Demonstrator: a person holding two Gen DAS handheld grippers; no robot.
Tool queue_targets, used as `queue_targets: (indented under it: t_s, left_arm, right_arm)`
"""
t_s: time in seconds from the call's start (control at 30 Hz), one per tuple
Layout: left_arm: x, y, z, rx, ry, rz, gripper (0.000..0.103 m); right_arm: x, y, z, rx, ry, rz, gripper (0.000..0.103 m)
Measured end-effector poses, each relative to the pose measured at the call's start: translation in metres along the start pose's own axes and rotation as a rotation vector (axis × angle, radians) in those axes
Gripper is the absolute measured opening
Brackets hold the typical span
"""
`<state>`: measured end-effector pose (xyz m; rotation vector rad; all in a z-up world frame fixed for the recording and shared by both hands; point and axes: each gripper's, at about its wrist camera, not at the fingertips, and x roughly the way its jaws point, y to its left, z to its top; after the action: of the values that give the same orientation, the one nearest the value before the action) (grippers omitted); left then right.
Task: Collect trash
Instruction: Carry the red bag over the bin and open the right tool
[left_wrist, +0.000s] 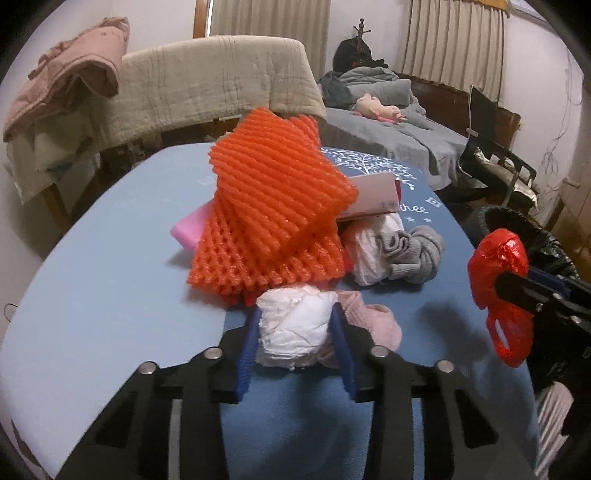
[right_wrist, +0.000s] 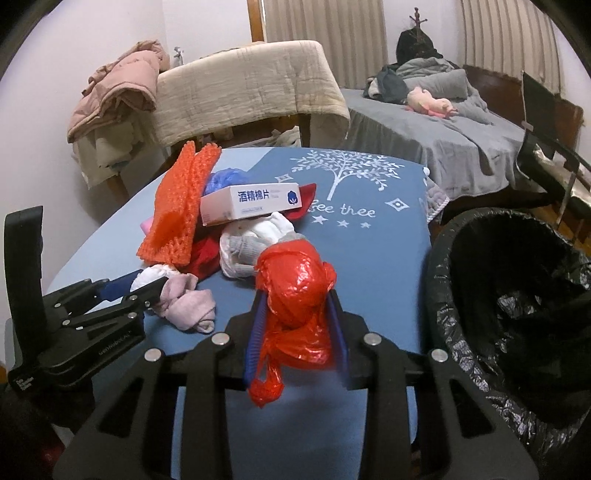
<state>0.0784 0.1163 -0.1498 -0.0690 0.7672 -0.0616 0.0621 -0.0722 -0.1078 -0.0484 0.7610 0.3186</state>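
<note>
A crumpled white wad (left_wrist: 295, 328) lies at the near edge of the pile on the blue table cloth (left_wrist: 110, 280). My left gripper (left_wrist: 297, 314) is shut on it, one blue pad pressing each side. The right wrist view shows that left gripper (right_wrist: 149, 282) from the side with the white wad (right_wrist: 151, 275) at its tips. My right gripper (right_wrist: 297, 299) is shut on a crumpled red plastic bag (right_wrist: 295, 288) and holds it above the table. In the left wrist view the red plastic bag (left_wrist: 495, 266) hangs in the right gripper (left_wrist: 513, 291) at the right edge.
A bin with a black liner (right_wrist: 517, 295) stands off the table's right side. The pile holds orange foam netting (left_wrist: 273, 214), a white box (right_wrist: 251, 203), rolled grey and white socks (left_wrist: 406, 254) and a pink sock (right_wrist: 188, 302). Draped chairs and a bed stand behind.
</note>
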Motion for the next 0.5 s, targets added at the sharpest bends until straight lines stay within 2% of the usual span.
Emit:
queue_targets:
  t_s: [0.07,0.2,0.33,0.5]
  left_arm:
    - [-0.004,0.004,0.0,-0.021,-0.006,-0.016,0.031]
    - [-0.021,0.007,0.004,-0.033,-0.056,-0.022,0.03]
    - [-0.042,0.008,0.012,-0.02,-0.112,-0.007,0.03]
    - [-0.063,-0.002,0.021,-0.002,-0.153,-0.044,0.03]
  right_arm:
    - [-0.001,0.001,0.0,-0.002,-0.003,0.001,0.031]
    - [-0.006,0.004,0.002,-0.009,-0.017,0.007,0.031]
    - [-0.012,0.005,0.006,-0.005,-0.032,0.01,0.031]
    - [-0.021,0.003,0.009,0.006,-0.053,0.008,0.031]
